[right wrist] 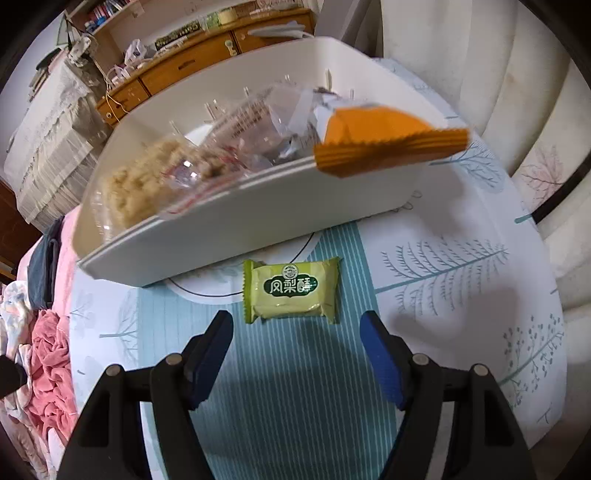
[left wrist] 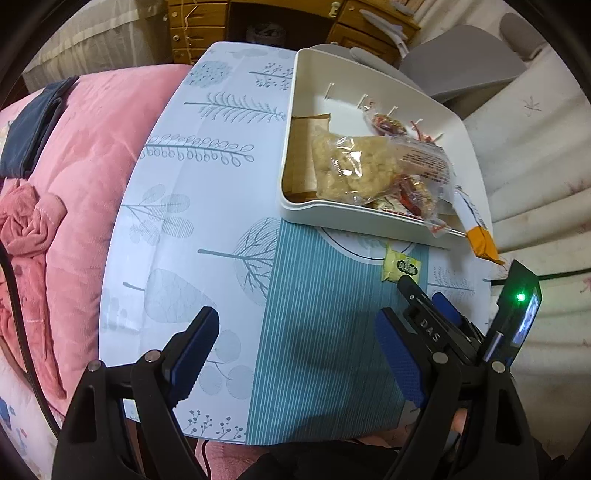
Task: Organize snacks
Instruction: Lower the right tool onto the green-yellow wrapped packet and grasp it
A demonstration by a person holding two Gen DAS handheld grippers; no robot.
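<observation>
A white bin (left wrist: 373, 218) (right wrist: 258, 221) stands on the table and holds several wrapped snacks: a clear bag of puffed rice cakes (left wrist: 343, 166) (right wrist: 144, 188), red-wrapped candies (left wrist: 388, 123) and an orange-ended packet (left wrist: 484, 240) (right wrist: 384, 144) that hangs over the rim. A small yellow-green pineapple cake packet (left wrist: 400, 266) (right wrist: 291, 290) lies on the table just in front of the bin. My right gripper (right wrist: 297, 321) (left wrist: 421, 295) is open and empty, just short of that packet. My left gripper (left wrist: 295, 325) is open and empty over the table, nearer than the bin.
The table has a white and teal tree-print cloth (left wrist: 207, 206) (right wrist: 443, 277). A pink quilt (left wrist: 85, 155) lies to the left. White cushions (left wrist: 535, 155) lie to the right. Wooden drawers (left wrist: 199, 26) stand behind.
</observation>
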